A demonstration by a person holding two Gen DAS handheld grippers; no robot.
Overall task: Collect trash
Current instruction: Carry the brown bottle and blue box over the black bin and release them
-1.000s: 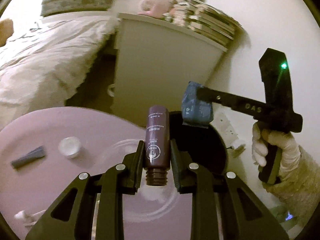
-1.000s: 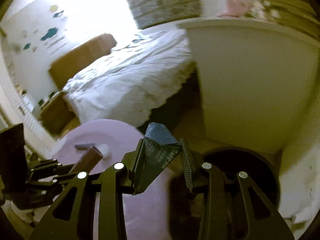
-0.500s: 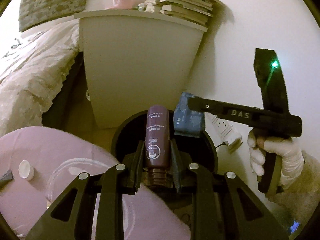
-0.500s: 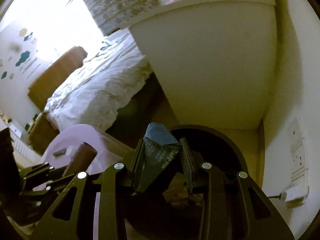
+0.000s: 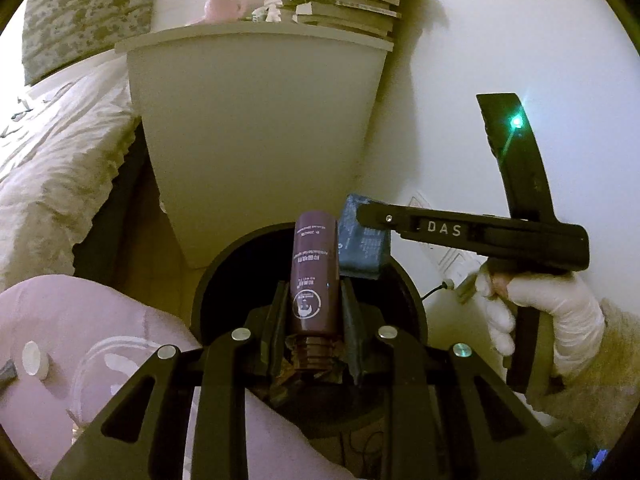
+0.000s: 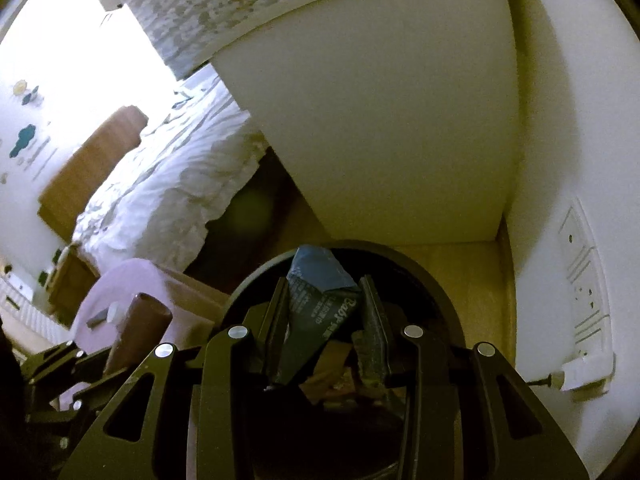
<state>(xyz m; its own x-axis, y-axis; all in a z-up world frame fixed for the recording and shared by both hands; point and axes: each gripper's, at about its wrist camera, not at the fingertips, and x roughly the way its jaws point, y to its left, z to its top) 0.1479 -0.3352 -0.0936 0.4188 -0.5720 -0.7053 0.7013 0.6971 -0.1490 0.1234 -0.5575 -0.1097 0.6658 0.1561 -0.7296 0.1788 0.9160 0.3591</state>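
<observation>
Maroon plastic bottle (image 5: 314, 276) sits clamped in the left gripper (image 5: 314, 312), held above the black bin (image 5: 208, 280) beside the pink table (image 5: 80, 320). The right gripper (image 6: 324, 312) pinches a crumpled blue wrapper (image 6: 316, 292) over the same bin's mouth.

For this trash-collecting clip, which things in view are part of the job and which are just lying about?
Part of the job:
- brown bottle, clamped in the left gripper
- blue packet, clamped in the right gripper
- black bin beneath both

Just lying about:
- white cabinet
- stacked books
- pink toy
- bed
- wall socket
</observation>
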